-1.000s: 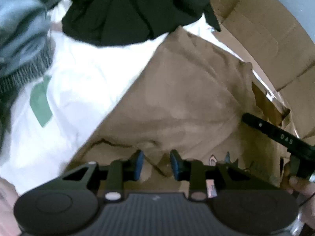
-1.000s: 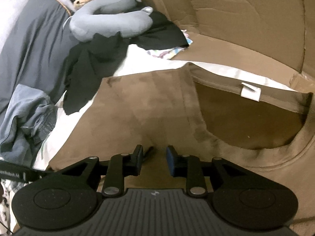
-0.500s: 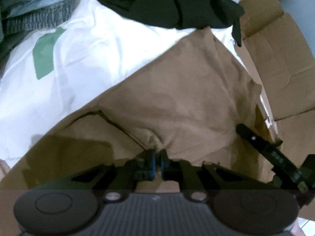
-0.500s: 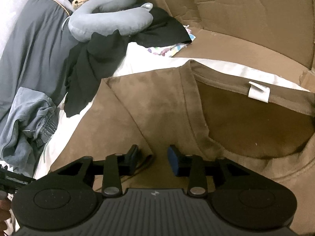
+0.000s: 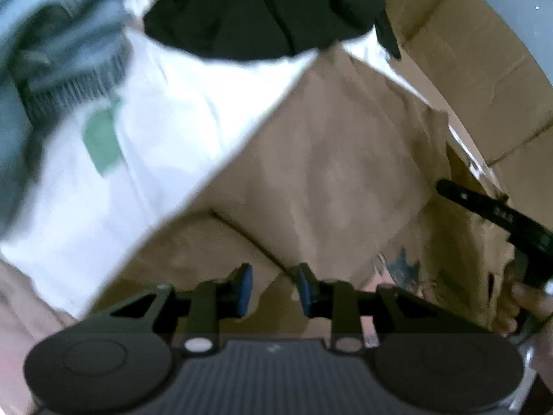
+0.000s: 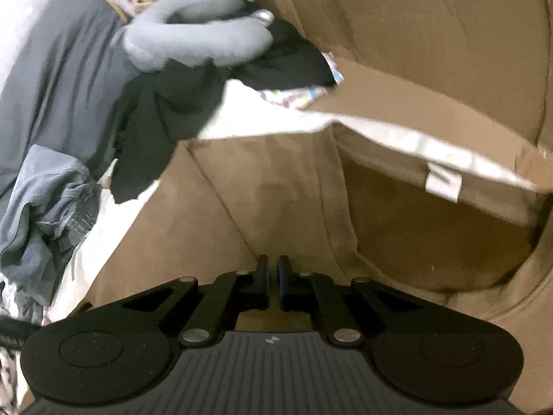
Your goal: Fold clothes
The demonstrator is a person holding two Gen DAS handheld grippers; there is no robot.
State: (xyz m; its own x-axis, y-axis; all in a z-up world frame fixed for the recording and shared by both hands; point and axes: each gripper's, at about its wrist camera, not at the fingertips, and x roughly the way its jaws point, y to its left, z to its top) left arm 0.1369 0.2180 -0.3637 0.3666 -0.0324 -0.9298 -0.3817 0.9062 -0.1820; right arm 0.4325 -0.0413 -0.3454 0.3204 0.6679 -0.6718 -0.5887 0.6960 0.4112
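A brown T-shirt (image 5: 328,173) lies spread over a white garment (image 5: 166,138), part of it folded over itself. My left gripper (image 5: 273,290) is open, its blue pads on either side of a brown fold edge. In the right wrist view the same T-shirt (image 6: 276,190) shows its collar and white label (image 6: 444,183). My right gripper (image 6: 273,287) is shut on the brown fabric just left of the collar seam. That right gripper (image 5: 494,214) also shows in the left wrist view at the far right, held by a hand (image 5: 525,297).
A black garment (image 6: 172,103) and a grey neck pillow (image 6: 200,41) lie beyond the shirt. Grey-blue shorts (image 6: 48,200) are bunched at the left on dark grey bedding (image 6: 58,69). Cardboard (image 6: 432,34) rises behind and to the right. The white garment bears a green patch (image 5: 102,141).
My left gripper, shut half a second ago, has opened again. My right gripper has gone from open to shut on the brown T-shirt near the collar.
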